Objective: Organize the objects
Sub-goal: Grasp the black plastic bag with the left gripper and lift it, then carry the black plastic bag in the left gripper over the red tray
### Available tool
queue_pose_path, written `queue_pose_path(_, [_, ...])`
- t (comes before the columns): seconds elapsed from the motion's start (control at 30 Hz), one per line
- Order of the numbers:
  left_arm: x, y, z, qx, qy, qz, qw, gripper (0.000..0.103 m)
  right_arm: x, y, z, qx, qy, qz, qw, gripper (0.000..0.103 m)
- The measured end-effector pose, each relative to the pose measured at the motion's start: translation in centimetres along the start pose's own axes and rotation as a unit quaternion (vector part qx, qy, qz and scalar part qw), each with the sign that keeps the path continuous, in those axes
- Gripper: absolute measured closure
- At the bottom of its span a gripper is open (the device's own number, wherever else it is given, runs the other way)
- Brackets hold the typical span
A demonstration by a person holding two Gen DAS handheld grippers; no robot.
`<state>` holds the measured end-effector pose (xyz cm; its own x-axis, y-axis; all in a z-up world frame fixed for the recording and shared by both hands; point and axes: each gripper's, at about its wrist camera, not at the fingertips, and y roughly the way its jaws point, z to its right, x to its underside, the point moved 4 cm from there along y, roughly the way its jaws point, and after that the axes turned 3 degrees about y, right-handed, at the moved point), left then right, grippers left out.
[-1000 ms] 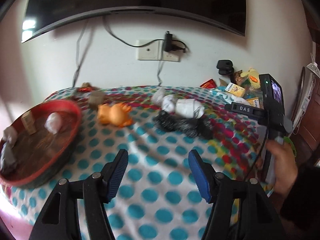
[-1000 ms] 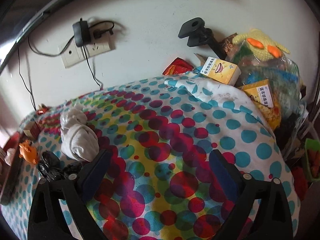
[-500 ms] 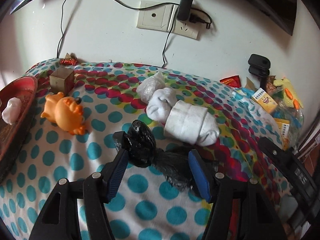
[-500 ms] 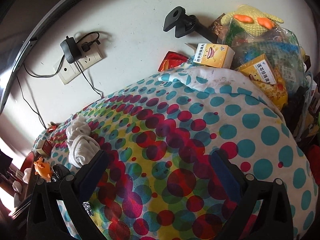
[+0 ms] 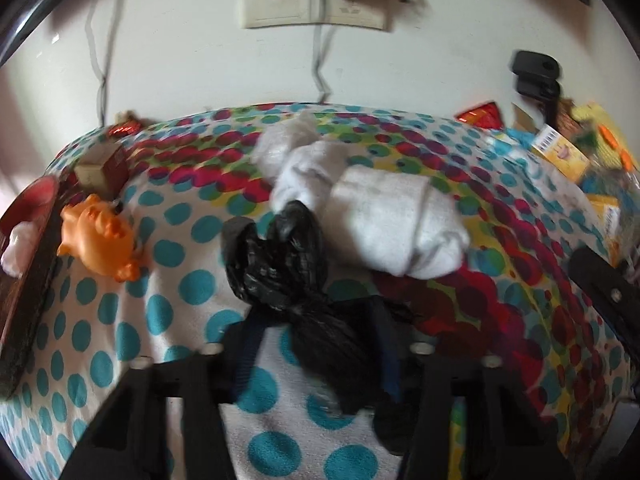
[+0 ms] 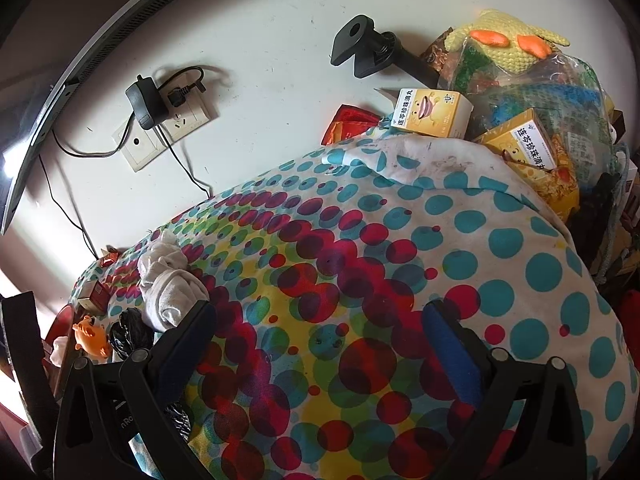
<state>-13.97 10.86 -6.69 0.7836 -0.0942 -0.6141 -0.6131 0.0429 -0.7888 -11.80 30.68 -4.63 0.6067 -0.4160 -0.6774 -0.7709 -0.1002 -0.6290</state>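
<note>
A crumpled black plastic bag [image 5: 288, 280] lies on the polka-dot cloth [image 5: 180, 292]. My left gripper [image 5: 316, 336] is open, its fingers on either side of the bag's lower part. White rolled socks [image 5: 384, 220] lie just behind the bag. An orange toy [image 5: 100, 240] lies at left beside a red basket [image 5: 24, 264]. My right gripper [image 6: 320, 336] is open and empty above the cloth; the socks [image 6: 168, 284], black bag [image 6: 128, 330] and orange toy [image 6: 92, 336] show at its far left.
A small brown box [image 5: 100, 168] stands behind the toy. Yellow medicine boxes [image 6: 432, 114], a knitted duck [image 6: 508, 44] and bags pile up at the right. A black clamp [image 6: 368, 48] and a wall socket [image 6: 160, 128] with cables are at the back wall.
My left gripper has moved forward and down so its fingers now straddle the black bag. The right gripper has barely shifted.
</note>
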Motion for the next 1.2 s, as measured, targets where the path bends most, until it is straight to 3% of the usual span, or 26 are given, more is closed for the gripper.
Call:
queue_pose_path(0.03, [0.0,-0.2,0.2,-0.004,0.008,-0.001,1.0,0.08,0.0,0.0,0.0,-0.001,0.0,0.0,1.0,0.001])
queue_pose_path(0.17, [-0.3,-2.5,0.3,0.01,0.02,0.028,0.9994,0.083,0.0,0.0,0.1,-0.002,0.001,-0.002,1.0,0.001])
queue_pose_path(0.37, [-1.7,-8.1,-1.1,-0.021,0.07,0.098,0.9925,0.083,0.3,0.1,0.3,0.0,0.001,-0.004,1.0,0.0])
queue_pose_path(0.5, [-2.7,-10.1,-3.8,-0.041,0.06,0.117,0.9904,0.083,0.4,0.2,0.4,0.0,0.001,-0.006,1.0,0.0])
queue_pose_path(0.93, [-2.9,-13.4,-19.9,-0.136,-0.035,0.114,0.9835,0.083,0.7,0.2,0.3,0.001,0.002,-0.008,1.0,0.0])
queue_pose_path(1.2, [1.4,-14.4,-30.8,-0.187,-0.083,0.077,0.9759,0.083,0.8,0.2,0.3,0.001,0.002,-0.009,1.0,0.0])
